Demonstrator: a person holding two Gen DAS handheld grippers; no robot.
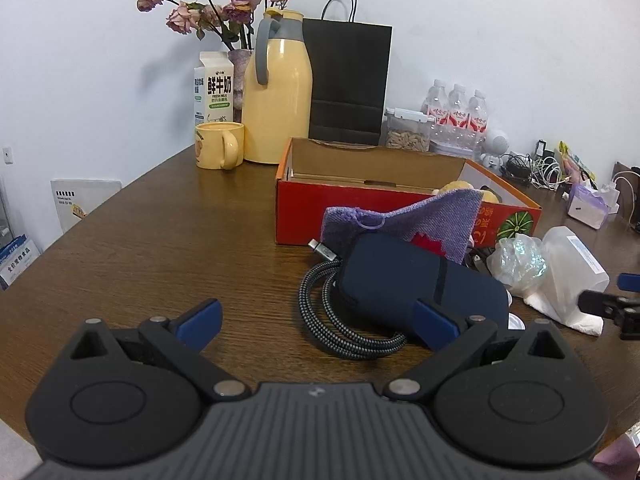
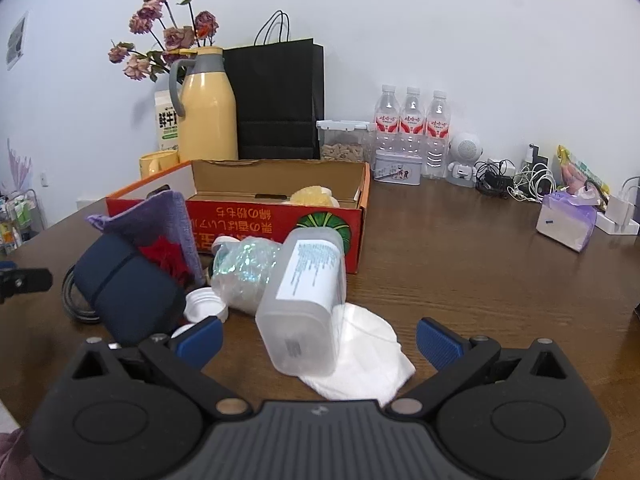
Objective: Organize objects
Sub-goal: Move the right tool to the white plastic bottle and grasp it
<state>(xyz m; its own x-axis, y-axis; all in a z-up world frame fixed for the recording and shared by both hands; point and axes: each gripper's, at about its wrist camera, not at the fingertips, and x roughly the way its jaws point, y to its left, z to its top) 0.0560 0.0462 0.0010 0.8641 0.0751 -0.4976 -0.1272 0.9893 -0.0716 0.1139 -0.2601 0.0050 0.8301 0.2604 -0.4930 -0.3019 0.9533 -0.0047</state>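
On the brown surface [image 1: 160,240], before the red box [image 1: 304,216]: a heap of loose items and two hand-held grippers.
We log the left hand-held gripper [image 1: 318,320] spread wide and empty, the navy pouch [image 1: 404,280] and coiled braided cable [image 1: 344,320] just ahead between its fingers. Our right hand-held gripper [image 2: 320,340] is likewise released; the clear plastic bottle [image 2: 308,300] lies on its side atop a white tissue [image 2: 368,360] between its fingers. A purple cloth [image 2: 160,220] leans against the box.

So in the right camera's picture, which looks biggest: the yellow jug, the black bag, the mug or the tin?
1. Black bag
2. Yellow jug
3. Tin and mug: alike, and the box hides part of the mug, so unranked.
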